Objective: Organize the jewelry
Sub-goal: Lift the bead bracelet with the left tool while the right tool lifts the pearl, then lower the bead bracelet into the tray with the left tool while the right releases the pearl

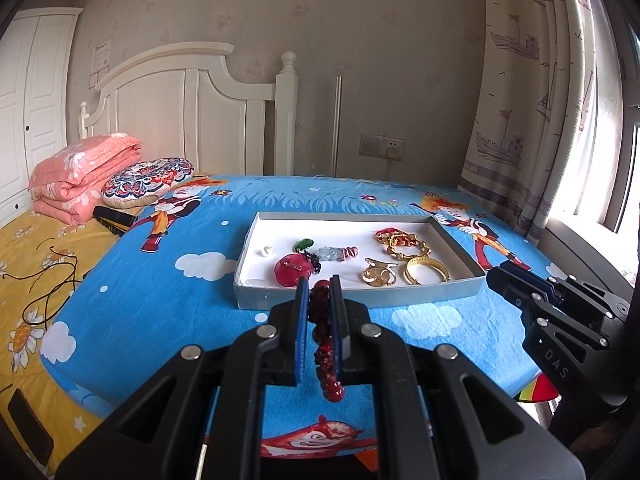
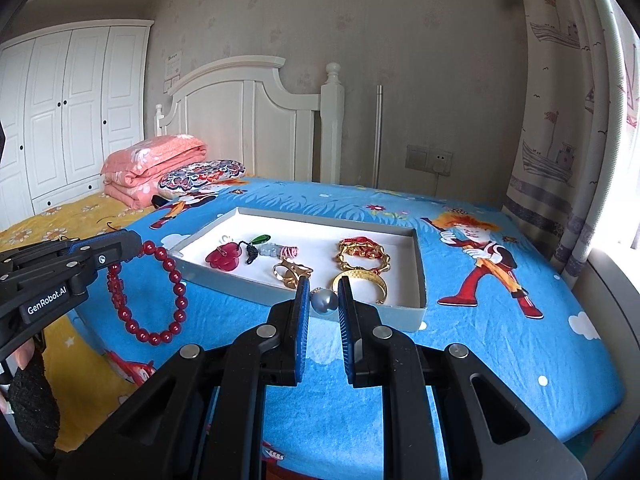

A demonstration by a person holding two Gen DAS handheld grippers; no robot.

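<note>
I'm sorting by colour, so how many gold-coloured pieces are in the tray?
3. All lie in the right half of the tray: a gold chain bracelet at the back, a gold bangle at the front, and a gold ring left of it. Smaller ones may be hidden.

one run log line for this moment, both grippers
left gripper: shut on red bead bracelet | right gripper: shut on blue-grey pearl | tray: ahead

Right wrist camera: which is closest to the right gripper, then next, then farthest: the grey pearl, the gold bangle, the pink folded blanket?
1. Grey pearl: held between the right gripper's fingertips.
2. Gold bangle: just beyond, in the near right part of the white tray.
3. Pink folded blanket: far back on the left, by the headboard.
</note>
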